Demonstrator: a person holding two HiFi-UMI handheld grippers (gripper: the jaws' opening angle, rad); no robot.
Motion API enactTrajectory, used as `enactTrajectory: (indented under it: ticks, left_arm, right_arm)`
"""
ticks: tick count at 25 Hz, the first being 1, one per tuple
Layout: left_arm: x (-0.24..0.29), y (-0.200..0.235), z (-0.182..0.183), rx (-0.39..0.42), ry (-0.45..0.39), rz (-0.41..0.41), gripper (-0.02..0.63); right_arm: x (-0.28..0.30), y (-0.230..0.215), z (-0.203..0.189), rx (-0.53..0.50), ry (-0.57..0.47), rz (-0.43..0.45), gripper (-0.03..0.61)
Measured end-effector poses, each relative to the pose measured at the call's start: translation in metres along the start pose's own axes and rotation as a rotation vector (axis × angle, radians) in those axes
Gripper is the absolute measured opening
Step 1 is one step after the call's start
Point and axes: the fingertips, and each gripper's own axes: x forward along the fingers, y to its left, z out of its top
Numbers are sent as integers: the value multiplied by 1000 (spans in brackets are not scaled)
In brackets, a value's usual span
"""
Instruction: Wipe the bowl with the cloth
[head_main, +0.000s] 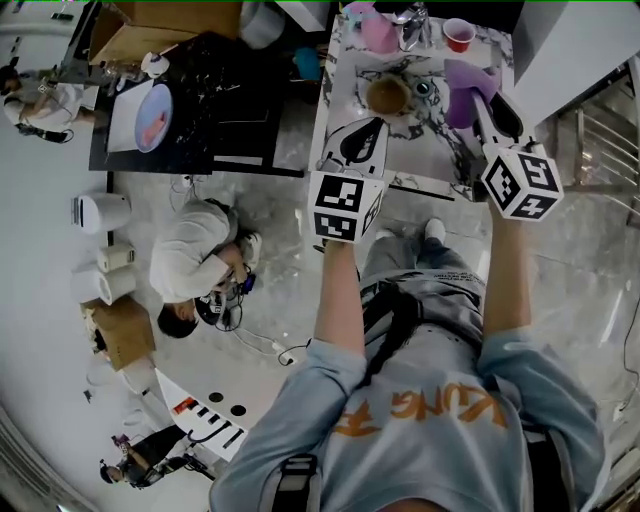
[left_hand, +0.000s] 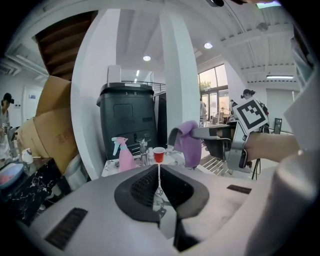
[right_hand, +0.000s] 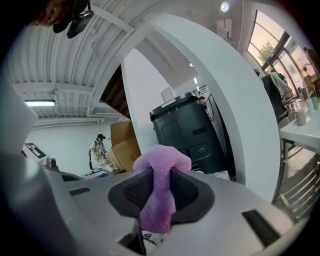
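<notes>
A brown bowl (head_main: 388, 95) stands on the marble table (head_main: 430, 155). My left gripper (head_main: 368, 132) hovers just in front of the bowl, its jaws shut with nothing between them (left_hand: 159, 186). A purple cloth (head_main: 466, 88) hangs from my right gripper (head_main: 484, 104), which is shut on it to the right of the bowl. In the right gripper view the cloth (right_hand: 159, 192) fills the gap between the jaws and droops down over them. From the left gripper view, the cloth (left_hand: 188, 143) and the right gripper (left_hand: 218, 134) show to the right. The bowl is hidden in both gripper views.
A pink spray bottle (head_main: 378, 30) and a red cup (head_main: 458, 34) stand at the table's far side, with metal items between them. A black table (head_main: 200, 100) lies to the left. A person (head_main: 195, 265) crouches on the floor. A dark bin (left_hand: 127, 120) stands behind the table.
</notes>
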Motion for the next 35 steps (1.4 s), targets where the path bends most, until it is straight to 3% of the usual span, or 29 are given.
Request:
enactTrajectory:
  ticks: [5, 9, 13, 20, 25, 27, 28, 35]
  left_arm:
    - [28, 4, -15, 61, 79, -52, 25]
    - [71, 9, -49, 89, 214, -127, 25]
    - [109, 13, -79, 107, 319, -192, 25]
    - [153, 16, -117, 211, 471, -311, 25]
    - [186, 18, -143, 260, 548, -360, 30]
    - [190, 16, -161, 279, 605, -382, 143]
    - [192, 16, -169, 285, 633, -390, 161]
    - [212, 22, -207, 313, 741, -392, 160]
  right_arm:
    - [11, -13, -6, 6, -4, -22, 103]
    - [23, -33, -10, 23, 5, -64, 103]
    - [33, -41, -29, 30, 51, -89, 103]
    - [49, -49, -54, 57, 113, -145, 103]
    - [67, -52, -69, 34, 147, -162, 103]
    - [68, -52, -81, 38, 173, -183, 103]
    - [69, -52, -85, 42, 182, -188, 103]
    - [75, -53, -100, 49, 211, -215, 103]
